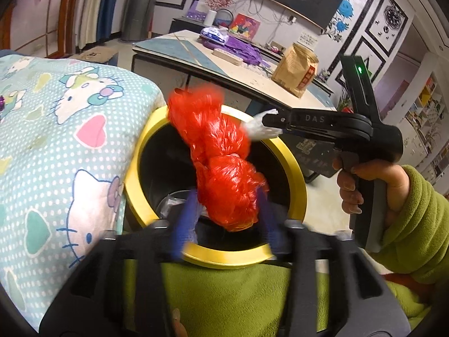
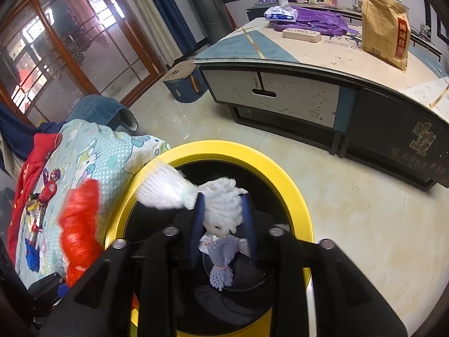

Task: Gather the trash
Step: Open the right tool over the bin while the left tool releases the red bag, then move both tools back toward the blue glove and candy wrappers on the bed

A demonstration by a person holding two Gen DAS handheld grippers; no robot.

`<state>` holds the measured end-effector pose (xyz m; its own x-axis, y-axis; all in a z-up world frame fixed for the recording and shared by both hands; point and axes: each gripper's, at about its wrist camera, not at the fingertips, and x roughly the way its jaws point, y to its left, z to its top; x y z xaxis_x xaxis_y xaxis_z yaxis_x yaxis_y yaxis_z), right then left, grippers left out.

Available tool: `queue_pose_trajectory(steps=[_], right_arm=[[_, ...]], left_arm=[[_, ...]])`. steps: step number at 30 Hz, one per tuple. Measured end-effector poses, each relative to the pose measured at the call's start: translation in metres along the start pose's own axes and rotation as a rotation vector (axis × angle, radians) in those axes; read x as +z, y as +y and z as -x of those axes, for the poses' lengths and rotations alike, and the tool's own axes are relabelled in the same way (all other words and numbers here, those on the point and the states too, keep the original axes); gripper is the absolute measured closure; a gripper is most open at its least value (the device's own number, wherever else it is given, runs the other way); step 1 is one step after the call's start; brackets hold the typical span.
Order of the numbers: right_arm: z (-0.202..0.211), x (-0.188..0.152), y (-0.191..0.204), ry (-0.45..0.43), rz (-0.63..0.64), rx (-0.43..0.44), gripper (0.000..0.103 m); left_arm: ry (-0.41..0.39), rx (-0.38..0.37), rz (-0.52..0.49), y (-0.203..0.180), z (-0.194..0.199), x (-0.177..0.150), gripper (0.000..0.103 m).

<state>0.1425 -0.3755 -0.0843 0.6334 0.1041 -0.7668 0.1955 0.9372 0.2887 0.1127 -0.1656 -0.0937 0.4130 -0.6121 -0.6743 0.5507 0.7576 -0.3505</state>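
Observation:
A round bin with a yellow rim (image 1: 224, 259) (image 2: 280, 174) and a black inside stands right below both grippers. My left gripper (image 1: 228, 219) is open, its blue fingers wide apart. A crumpled red plastic bag (image 1: 221, 157) (image 2: 78, 219) hangs blurred between them over the bin's mouth. My right gripper (image 2: 224, 216) (image 1: 270, 120) is open a little, and a white foam net (image 2: 221, 205) (image 1: 259, 126) sits loosely between its blue fingers above the bin. Inside the bin lies a purple foam net (image 2: 221, 255) on clear plastic.
A Hello Kitty blanket (image 1: 56, 140) (image 2: 106, 151) presses against the bin's left side. Behind the bin a low table (image 2: 308, 95) carries a brown paper bag (image 1: 297, 70) and purple cloth. A hand in a green sleeve (image 1: 393, 185) holds the right gripper.

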Motion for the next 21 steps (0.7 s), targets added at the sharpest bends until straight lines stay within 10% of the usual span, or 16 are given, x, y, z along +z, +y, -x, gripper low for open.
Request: queue_pose_trajectory(steps=[10,21], right_arm=[[0.02,0.002,0.018,-0.094,0.06,0.003,0.048],[0.048,-0.007,0.068,-0.22,0.186,0.069,0.033]], left_arm=[[-0.108,0.063,0.024,0.006,0.029,0.0,0.014],[-0.252,0.207,-0.024,0.005,0.073,0.0,0.011]])
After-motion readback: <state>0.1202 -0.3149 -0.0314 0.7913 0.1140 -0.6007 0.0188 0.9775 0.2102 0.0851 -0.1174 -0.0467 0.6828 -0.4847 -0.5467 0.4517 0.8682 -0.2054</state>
